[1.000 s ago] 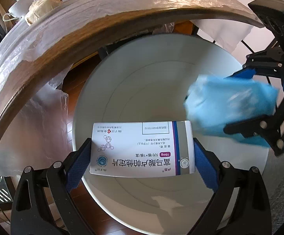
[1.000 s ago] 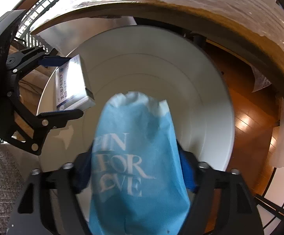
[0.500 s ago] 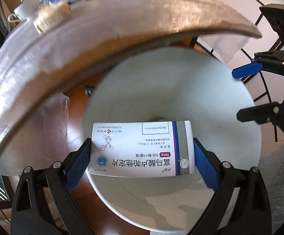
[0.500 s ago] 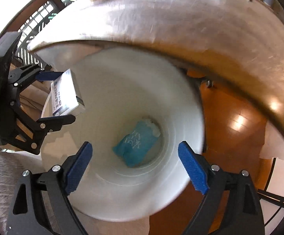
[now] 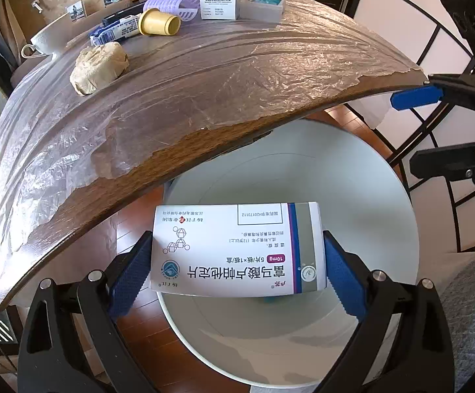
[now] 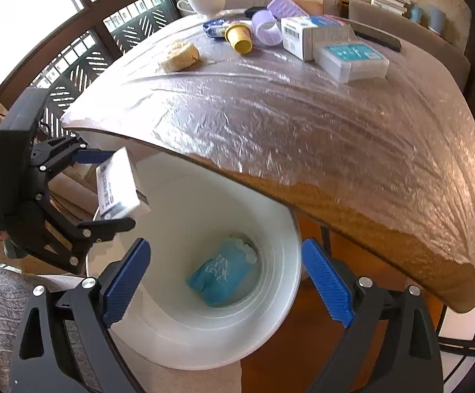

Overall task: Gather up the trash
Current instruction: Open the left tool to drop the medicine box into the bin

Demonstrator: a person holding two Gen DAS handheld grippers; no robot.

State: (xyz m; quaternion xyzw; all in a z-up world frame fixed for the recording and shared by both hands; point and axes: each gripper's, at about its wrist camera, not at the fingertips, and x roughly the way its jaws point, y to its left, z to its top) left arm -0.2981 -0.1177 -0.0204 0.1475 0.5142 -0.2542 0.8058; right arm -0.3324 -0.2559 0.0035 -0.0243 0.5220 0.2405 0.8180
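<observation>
We hold the white medicine box (image 5: pixel 237 250) between the blue pads of our left gripper (image 5: pixel 237 262), low in the centre of the left wrist view, directly over the mouth of the white bin (image 5: pixel 398 216). In the right wrist view the same box (image 6: pixel 118 188) hangs at the left edge, above the bin's rim (image 6: pixel 204 357). At the bottom of the bin lies a blue packet (image 6: pixel 221 273), so we judge one piece of trash is already in. Our right gripper (image 6: pixel 226 285) stands wide and empty over the bin, the packet visible between its fingers.

Releasing the box looks like the step in hand. Beyond that, more remains: on the plastic-covered table (image 6: pixel 303 124) in the upper half of the frame we see a crumpled paper ball (image 6: pixel 180 55), a yellow cup (image 6: pixel 239 37) on its side, a blue-and-white wrapper (image 6: pixel 214 29), purple rollers (image 6: pixel 265 26) and small boxes (image 6: pixel 298 37). Which of these count as trash we cannot tell for certain.
</observation>
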